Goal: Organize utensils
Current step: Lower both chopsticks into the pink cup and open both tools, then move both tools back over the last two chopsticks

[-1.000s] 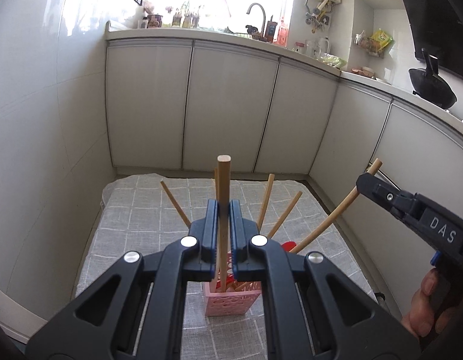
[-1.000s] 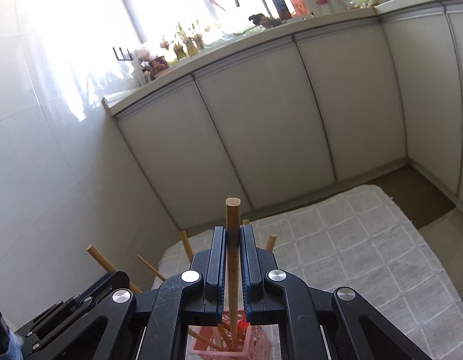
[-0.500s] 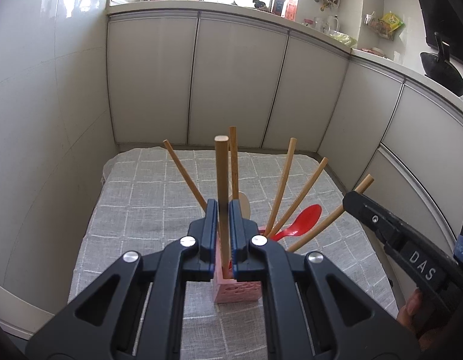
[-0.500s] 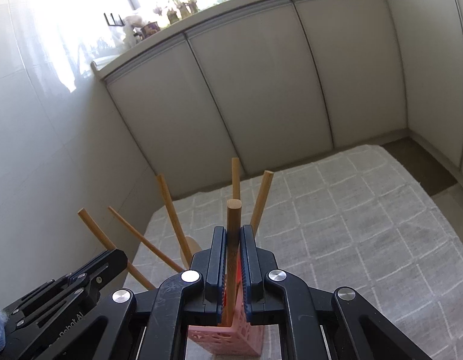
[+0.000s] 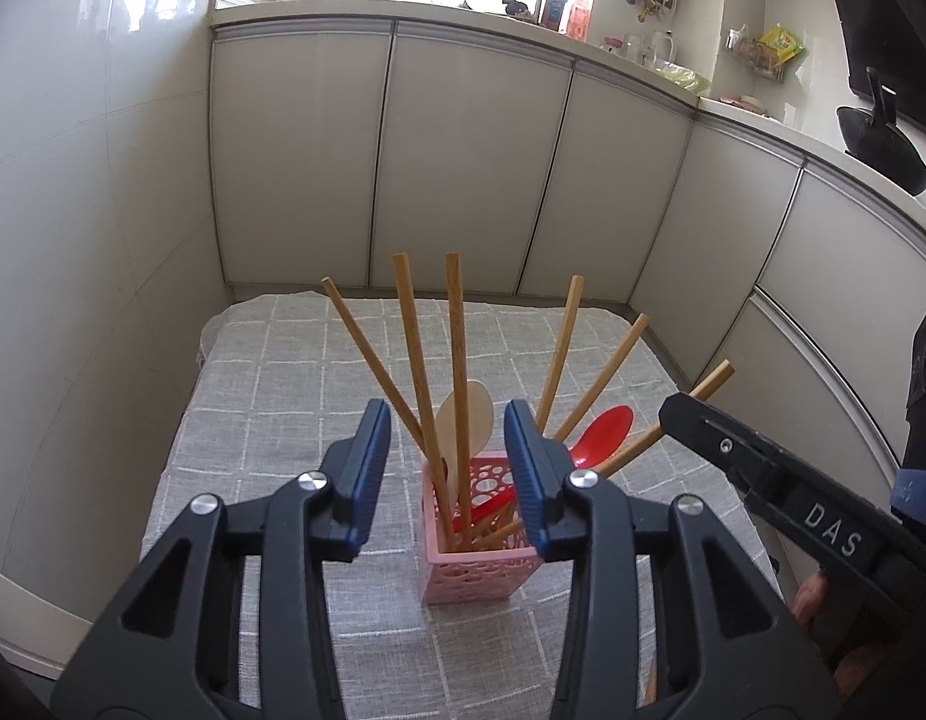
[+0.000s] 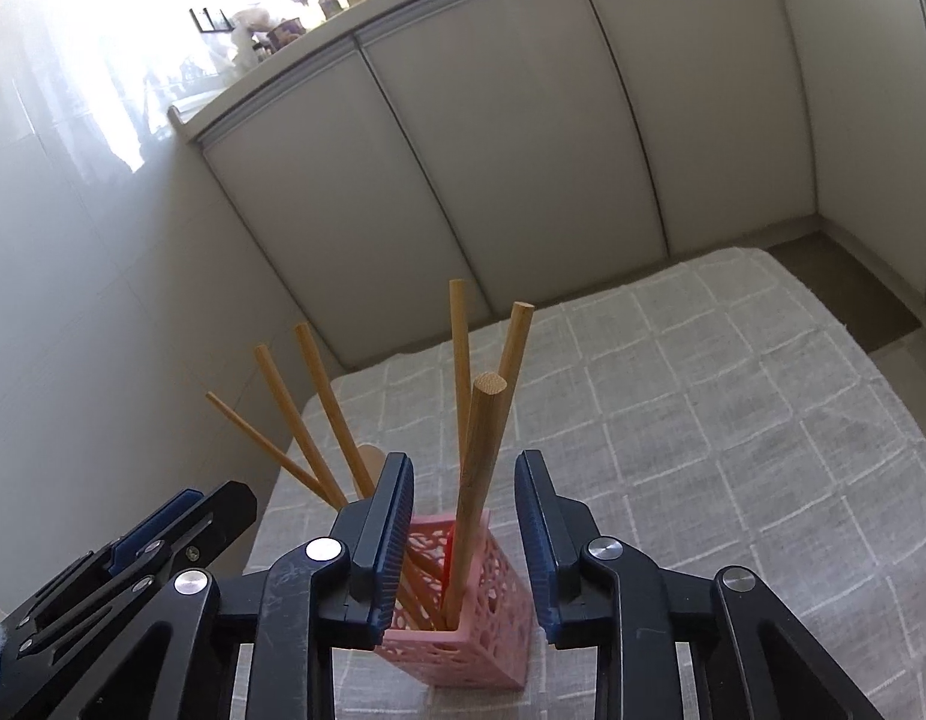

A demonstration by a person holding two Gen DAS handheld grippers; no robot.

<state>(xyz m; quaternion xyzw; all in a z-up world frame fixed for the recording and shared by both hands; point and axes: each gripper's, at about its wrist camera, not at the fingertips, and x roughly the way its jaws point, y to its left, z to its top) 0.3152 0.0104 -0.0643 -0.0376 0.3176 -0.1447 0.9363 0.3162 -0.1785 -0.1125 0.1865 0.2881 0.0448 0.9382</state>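
Note:
A pink perforated holder [image 5: 475, 570] stands on the grey checked cloth [image 5: 283, 396]; it also shows in the right wrist view [image 6: 487, 618]. Several wooden-handled utensils [image 5: 457, 360], a pale wooden spoon [image 5: 466, 420] and a red spoon [image 5: 601, 429] stand in it. My left gripper [image 5: 445, 420] is open just above the holder, its jaws either side of the handles. My right gripper [image 6: 463, 474] is open over the holder, with a thick wooden handle [image 6: 478, 480] standing loose between its jaws. The right gripper also shows in the left wrist view [image 5: 763, 474].
White cabinet doors [image 5: 463, 180] run along the back and right, and a tiled wall [image 5: 91, 300] stands close on the left. A black wok [image 5: 883, 144] sits on the counter at the right. The cloth [image 6: 733, 420] spreads to the right of the holder.
Both grippers lowered their wooden utensils into the pink holder, then opened and let them go. The handles now stand free in the holder.

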